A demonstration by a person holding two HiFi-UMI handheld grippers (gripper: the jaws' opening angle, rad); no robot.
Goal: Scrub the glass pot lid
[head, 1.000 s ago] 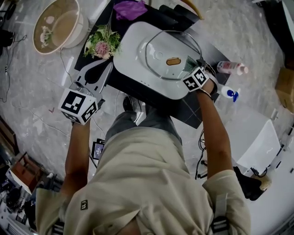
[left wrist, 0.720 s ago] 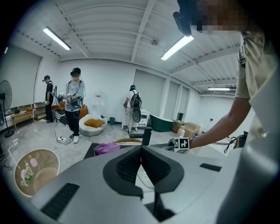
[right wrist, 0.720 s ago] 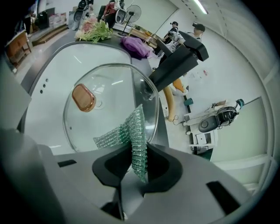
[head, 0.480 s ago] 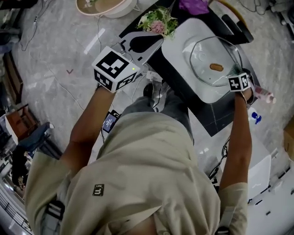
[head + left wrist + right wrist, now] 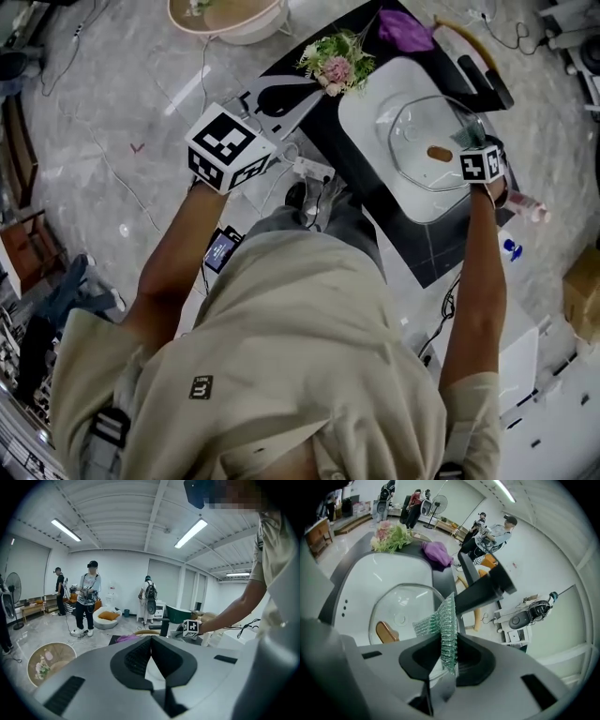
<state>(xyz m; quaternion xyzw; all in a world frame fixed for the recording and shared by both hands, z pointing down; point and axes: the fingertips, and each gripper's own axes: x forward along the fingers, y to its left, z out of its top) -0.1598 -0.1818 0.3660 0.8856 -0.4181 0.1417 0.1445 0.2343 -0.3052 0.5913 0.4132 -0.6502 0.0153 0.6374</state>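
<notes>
The glass pot lid (image 5: 427, 141) with a wooden knob (image 5: 439, 152) lies in a white basin (image 5: 366, 122) on a black table. My right gripper (image 5: 469, 141) is at the lid's right rim, shut on a green mesh scrub cloth (image 5: 466, 134). In the right gripper view the scrub cloth (image 5: 440, 620) sticks up from between the jaws of the right gripper (image 5: 447, 644), over the lid (image 5: 401, 606) and its knob (image 5: 384, 631). My left gripper (image 5: 305, 89) is held left of the basin, away from the lid. In its own view the left gripper (image 5: 151, 639) is shut and holds nothing.
A flower bunch (image 5: 336, 61) and a purple cloth (image 5: 405, 28) lie on the table behind the basin, near a black faucet (image 5: 483, 75). A beige tub (image 5: 225, 14) stands on the floor. Bottles (image 5: 525, 208) stand to the right. Several people (image 5: 89, 597) stand farther back.
The head view has swung, so the table now sits upper right. My left gripper has come up beside the table's left end. The right gripper stays at the lid's rim with the cloth.
</notes>
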